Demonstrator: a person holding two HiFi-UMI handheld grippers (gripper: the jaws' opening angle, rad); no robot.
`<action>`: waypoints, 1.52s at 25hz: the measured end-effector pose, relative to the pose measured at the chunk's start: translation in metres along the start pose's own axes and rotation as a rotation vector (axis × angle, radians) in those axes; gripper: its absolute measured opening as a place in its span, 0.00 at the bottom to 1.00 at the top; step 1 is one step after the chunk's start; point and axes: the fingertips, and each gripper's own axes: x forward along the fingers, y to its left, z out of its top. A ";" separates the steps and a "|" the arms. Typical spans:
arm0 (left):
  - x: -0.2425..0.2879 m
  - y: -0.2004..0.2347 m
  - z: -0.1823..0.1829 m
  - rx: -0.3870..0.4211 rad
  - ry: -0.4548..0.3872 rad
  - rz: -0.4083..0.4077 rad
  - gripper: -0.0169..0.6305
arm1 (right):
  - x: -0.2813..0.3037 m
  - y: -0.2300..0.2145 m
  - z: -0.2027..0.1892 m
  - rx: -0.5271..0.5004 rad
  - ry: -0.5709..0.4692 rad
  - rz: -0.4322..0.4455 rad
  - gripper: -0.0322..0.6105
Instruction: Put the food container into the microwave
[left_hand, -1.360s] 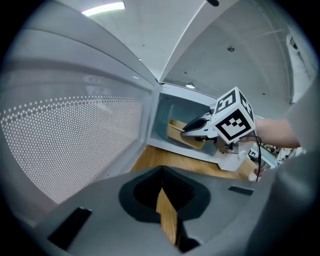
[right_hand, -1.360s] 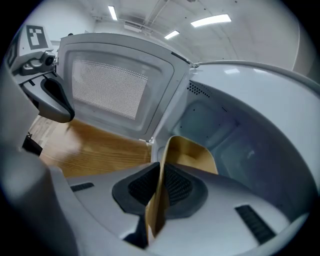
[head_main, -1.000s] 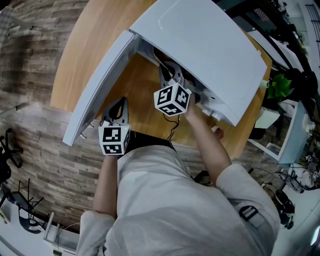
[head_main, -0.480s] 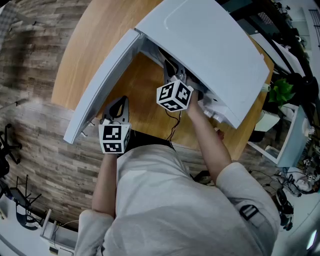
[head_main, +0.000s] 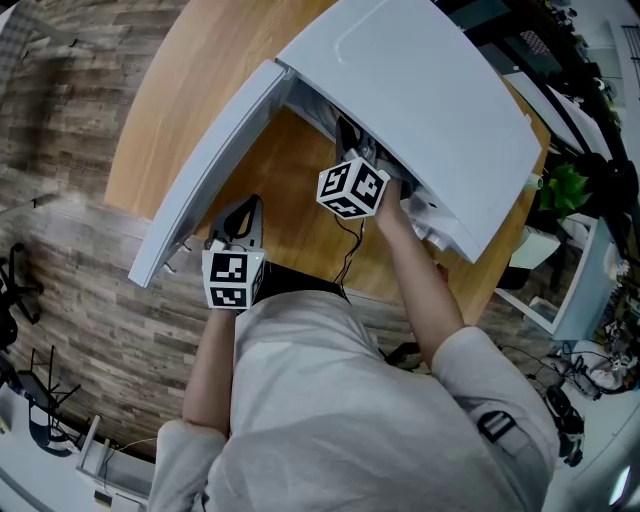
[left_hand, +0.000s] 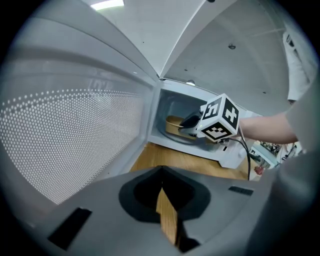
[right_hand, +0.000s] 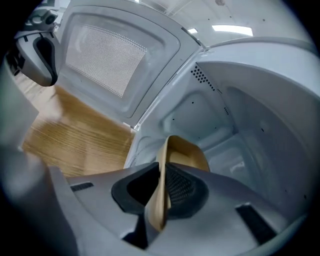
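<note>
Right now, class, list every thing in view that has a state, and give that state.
microwave door, swung wide open.
food container, inside the microwave, rim between the right gripper's jaws.
right gripper, jaws on that rim, just been opening.
left gripper, jaws together at the tips, empty.

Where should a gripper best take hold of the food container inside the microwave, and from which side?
I would grip the thin side wall of the food container at its near rim, one jaw inside and one outside. Come from the open front of the microwave: its walls close off every other side.
</note>
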 end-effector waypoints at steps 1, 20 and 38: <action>0.000 0.000 0.000 0.000 0.000 0.000 0.05 | 0.001 -0.001 -0.001 -0.003 0.002 -0.005 0.12; 0.007 -0.009 0.003 0.036 0.017 -0.027 0.05 | -0.005 0.000 0.006 0.097 -0.028 -0.028 0.26; 0.030 -0.037 0.006 0.111 0.071 -0.113 0.04 | -0.079 0.041 0.012 0.447 -0.166 0.075 0.17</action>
